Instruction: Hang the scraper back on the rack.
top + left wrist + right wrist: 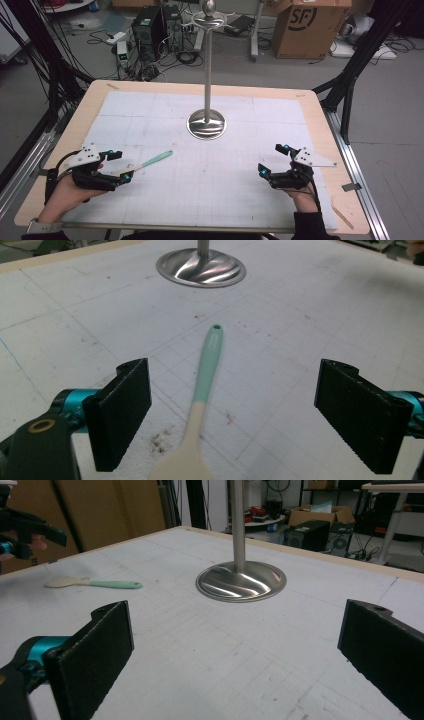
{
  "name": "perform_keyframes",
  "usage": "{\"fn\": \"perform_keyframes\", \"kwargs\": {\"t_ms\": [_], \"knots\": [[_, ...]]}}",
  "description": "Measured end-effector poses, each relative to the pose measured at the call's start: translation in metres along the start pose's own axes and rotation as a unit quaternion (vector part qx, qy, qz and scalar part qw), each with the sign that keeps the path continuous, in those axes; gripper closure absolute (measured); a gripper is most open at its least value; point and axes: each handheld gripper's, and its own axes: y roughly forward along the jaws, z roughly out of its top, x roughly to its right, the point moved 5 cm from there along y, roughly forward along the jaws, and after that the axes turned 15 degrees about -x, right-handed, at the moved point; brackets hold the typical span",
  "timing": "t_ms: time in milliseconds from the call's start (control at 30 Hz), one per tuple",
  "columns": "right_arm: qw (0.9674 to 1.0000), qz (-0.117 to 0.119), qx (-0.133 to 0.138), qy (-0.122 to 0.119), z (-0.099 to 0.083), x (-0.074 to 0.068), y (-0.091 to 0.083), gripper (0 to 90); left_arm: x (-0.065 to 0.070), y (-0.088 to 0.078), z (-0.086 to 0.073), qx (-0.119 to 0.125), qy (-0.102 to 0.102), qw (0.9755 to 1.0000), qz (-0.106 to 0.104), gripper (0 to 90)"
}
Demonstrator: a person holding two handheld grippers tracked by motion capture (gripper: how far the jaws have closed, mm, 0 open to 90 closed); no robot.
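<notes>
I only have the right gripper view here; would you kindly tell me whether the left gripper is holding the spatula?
Observer: No. In the left gripper view the left gripper is open, with the spatula lying on the table between its jaws, untouched.
Operator: Thank you. Which end of it lies nearest that gripper?
Observer: The cream blade; the green handle points away towards the stand, and there is a small hole in the handle's tip.
Operator: And what is at the top of the stand's pole?
Observer: The high view shows a ring with a round knob above it.
</notes>
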Motion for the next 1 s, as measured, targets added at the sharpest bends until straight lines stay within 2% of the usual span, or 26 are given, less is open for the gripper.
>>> {"fn": "perform_keyframes", "kwargs": {"t_ms": [33,67,133,167,200,267,300,400,433,467,500,533,567,633,667,700,767,800,867,900,933,967,1000], "knots": [[1.0000,0.001,0.001,0.000,0.000,0.000,0.000,0.3,0.000,0.000,0.000,0.000,0.000,1.0000,0.000,15.8],[1.0000,0.001,0.000,0.000,0.000,0.000,0.000,0.3,0.001,0.001,0.000,-0.011,0.012,0.9998,-0.008,15.8],[1.0000,0.002,0.000,-0.001,0.000,-0.001,0.000,0.3,0.004,0.001,0.000,-0.018,0.044,0.9988,-0.014,15.8],[1.0000,0.002,0.000,-0.002,0.000,-0.001,0.000,0.3,0.004,0.001,0.000,-0.018,0.044,0.9988,-0.014,15.6],[1.0000,0.003,0.000,-0.002,0.000,-0.001,0.000,0.3,0.005,0.002,0.001,-0.024,0.053,0.9981,-0.018,15.7],[1.0000,0.003,-0.002,-0.003,0.000,-0.002,0.001,0.3,0.004,0.002,0.005,-0.041,0.057,0.9972,-0.028,15.7],[1.0000,0.003,-0.002,-0.004,0.000,-0.002,0.001,0.3,0.004,0.002,0.005,-0.041,0.057,0.9972,-0.028,15.6],[1.0000,0.006,-0.004,-0.004,0.000,-0.003,0.001,0.3,-0.002,0.005,0.009,-0.073,0.061,0.9951,-0.027,16.1],[1.0000,0.006,-0.004,-0.004,0.000,-0.003,0.001,0.3,-0.006,0.009,0.009,-0.096,0.060,0.9934,-0.021,17.0],[1.0000,0.006,-0.004,-0.004,0.000,-0.003,0.001,0.3,-0.006,0.009,0.009,-0.096,0.060,0.9934,-0.021,17.4],[1.0000,0.005,-0.002,-0.006,0.000,-0.002,0.001,0.3,-0.007,0.011,0.009,-0.110,0.057,0.9919,-0.026,17.4],[1.0000,0.005,-0.002,-0.005,0.000,-0.002,0.001,0.3,-0.010,0.016,0.009,-0.131,0.061,0.9891,-0.028,17.6],[1.0000,0.005,-0.002,-0.005,0.000,-0.002,0.001,0.3,-0.010,0.016,0.009,-0.131,0.061,0.9891,-0.028,18.0],[1.0000,0.006,-0.002,-0.005,0.000,-0.002,0.001,0.3,-0.013,0.023,0.008,-0.154,0.068,0.9850,-0.036,18.3],[1.0000,0.006,-0.002,-0.005,0.000,-0.002,0.001,0.3,-0.013,0.023,0.008,-0.154,0.068,0.9850,-0.036,18.7],[1.0000,0.007,-0.003,-0.005,-0.001,-0.003,0.001,0.3,-0.014,0.025,0.008,-0.160,0.068,0.9839,-0.041,18.7],[0.9999,0.007,-0.005,-0.006,-0.001,-0.003,0.002,0.3,-0.016,0.028,0.008,-0.177,0.073,0.9808,-0.037,20.5],[0.9999,0.007,-0.003,-0.007,0.000,-0.003,0.002,0.3,-0.017,0.028,0.008,-0.187,0.079,0.9784,-0.040,21.9],[0.9999,0.009,-0.005,-0.005,0.000,-0.004,0.002,0.3,-0.017,0.028,0.010,-0.193,0.086,0.9761,-0.050,21.9],[0.9999,0.009,-0.004,-0.006,0.000,-0.003,0.002,0.3,-0.018,0.027,0.011,-0.205,0.092,0.9731,-0.049,22.3],[0.9999,0.010,-0.005,-0.006,0.000,-0.003,0.003,0.3,-0.018,0.027,0.011,-0.205,0.092,0.9731,-0.049,22.7],[0.9999,0.010,-0.004,-0.006,0.000,-0.003,0.003,0.3,-0.019,0.028,0.013,-0.218,0.098,0.9700,-0.046,24.2],[0.9999,0.010,-0.004,-0.007,0.000,-0.003,0.003,0.3,-0.019,0.028,0.013,-0.218,0.098,0.9700,-0.046,26.1]]}}
